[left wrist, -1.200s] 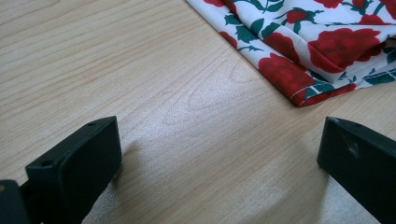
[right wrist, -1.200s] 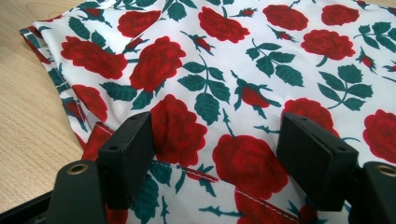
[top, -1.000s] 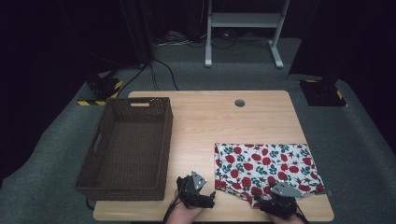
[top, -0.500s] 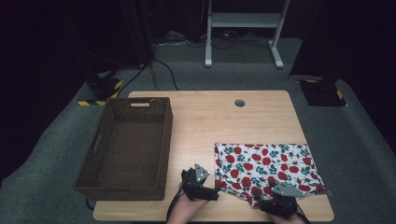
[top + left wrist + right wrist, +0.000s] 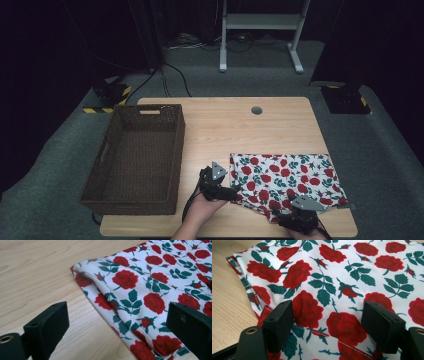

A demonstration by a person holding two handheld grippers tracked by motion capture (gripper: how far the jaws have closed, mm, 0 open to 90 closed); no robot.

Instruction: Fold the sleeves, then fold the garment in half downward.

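My fingers spread wide at the near edge of the rose-print cloth point(image 5: 287, 176).

From the high view my right gripper point(image 5: 300, 216) is partly cut off at the bottom edge and its spread is hard to read; its own view shows the right gripper open over the cloth's hem. My left gripper point(image 5: 117, 325) is open too, straddling the cloth's folded corner on the table point(image 5: 225, 125). The high view adds the wicker basket point(image 5: 135, 160) to the left.

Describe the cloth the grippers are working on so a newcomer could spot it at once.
On the wooden table, look at the near right part, right of the brown wicker basket. The cloth lies flat there, folded, between the two grippers. Its white ground with red roses and green leaves is the table's sole pattern.
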